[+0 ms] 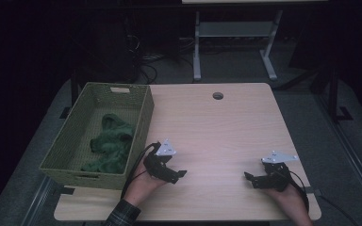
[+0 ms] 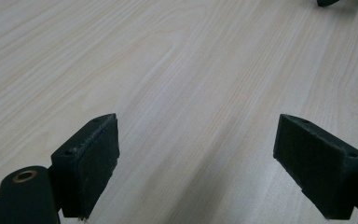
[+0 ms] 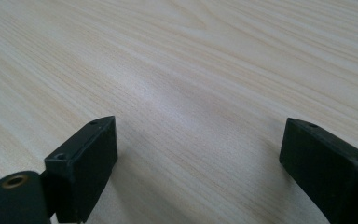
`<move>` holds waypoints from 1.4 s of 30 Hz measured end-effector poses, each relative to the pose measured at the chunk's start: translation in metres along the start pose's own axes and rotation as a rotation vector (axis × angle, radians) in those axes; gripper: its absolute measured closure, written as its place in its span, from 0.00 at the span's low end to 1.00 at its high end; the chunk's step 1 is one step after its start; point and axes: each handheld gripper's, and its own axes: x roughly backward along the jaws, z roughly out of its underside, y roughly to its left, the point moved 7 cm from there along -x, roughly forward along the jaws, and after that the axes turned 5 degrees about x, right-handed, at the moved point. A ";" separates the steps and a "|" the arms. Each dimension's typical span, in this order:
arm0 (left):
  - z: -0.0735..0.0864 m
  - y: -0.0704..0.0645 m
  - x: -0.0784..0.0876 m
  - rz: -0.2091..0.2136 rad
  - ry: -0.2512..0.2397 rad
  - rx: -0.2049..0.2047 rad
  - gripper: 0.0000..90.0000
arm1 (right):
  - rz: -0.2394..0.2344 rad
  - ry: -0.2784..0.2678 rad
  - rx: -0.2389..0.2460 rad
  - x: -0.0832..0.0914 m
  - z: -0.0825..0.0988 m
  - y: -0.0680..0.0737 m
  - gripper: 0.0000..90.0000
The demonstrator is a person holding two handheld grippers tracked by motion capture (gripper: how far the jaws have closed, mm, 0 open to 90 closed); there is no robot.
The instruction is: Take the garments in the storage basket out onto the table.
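With the crumpled dark-green cloth (image 1: 111, 143) lying inside the woven olive basket (image 1: 143, 123) just left of the left hand-held gripper (image 1: 173, 175), both it and the right hand-held gripper (image 1: 253, 179) rested wide open and empty on the pale wooden worktop (image 1: 217, 132), suggesting the placing step was complete and no further grasp required.

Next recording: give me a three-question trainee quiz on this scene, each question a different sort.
1. True or false: the green cloth lies inside the woven basket.
2. Which hand-held gripper is nearer the basket: A) left hand-held gripper, B) right hand-held gripper?
3. Fill in: both grippers' jaws stand ____ over bare table.

Key: 1 true. 2 A. 3 open; each gripper view shows a wide gap holding nothing.
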 end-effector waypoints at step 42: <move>-0.047 0.018 0.058 0.034 -0.023 0.031 0.26 | 0.000 0.001 -0.001 0.000 0.000 0.000 0.12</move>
